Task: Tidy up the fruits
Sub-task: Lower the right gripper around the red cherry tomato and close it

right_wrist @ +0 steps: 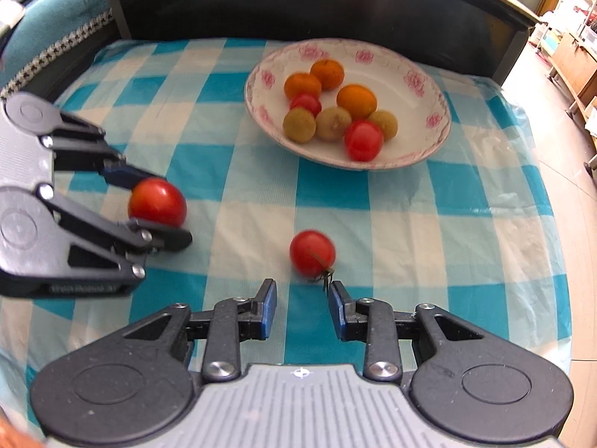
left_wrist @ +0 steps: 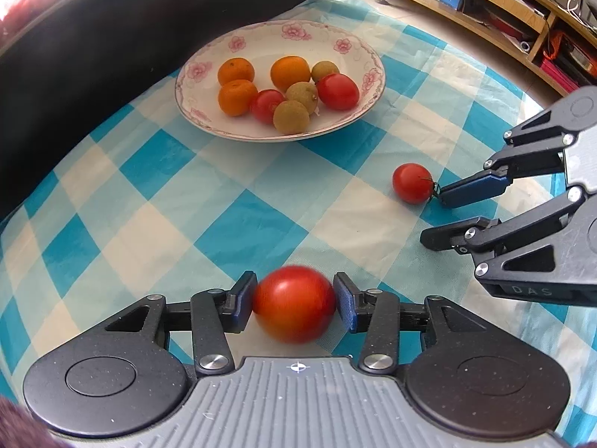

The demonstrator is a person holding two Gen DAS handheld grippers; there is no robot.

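Note:
My left gripper [left_wrist: 294,298] is shut on a red tomato [left_wrist: 294,304] just above the checked cloth; it also shows in the right wrist view [right_wrist: 158,201]. My right gripper [right_wrist: 302,298] is open, with a second red tomato [right_wrist: 312,253] lying on the cloth just ahead of its fingertips, stem toward the right pad. That tomato shows in the left wrist view [left_wrist: 412,183] touching the right gripper's far finger [left_wrist: 470,190]. A white flowered plate [left_wrist: 209,115] holds several oranges, green fruits and two tomatoes; it also shows in the right wrist view [right_wrist: 429,149].
A blue-and-white checked cloth [left_wrist: 168,205] covers the table. A dark sofa back [left_wrist: 93,37] runs along the far side behind the plate. Wooden shelves [left_wrist: 503,11] stand beyond the table's right edge.

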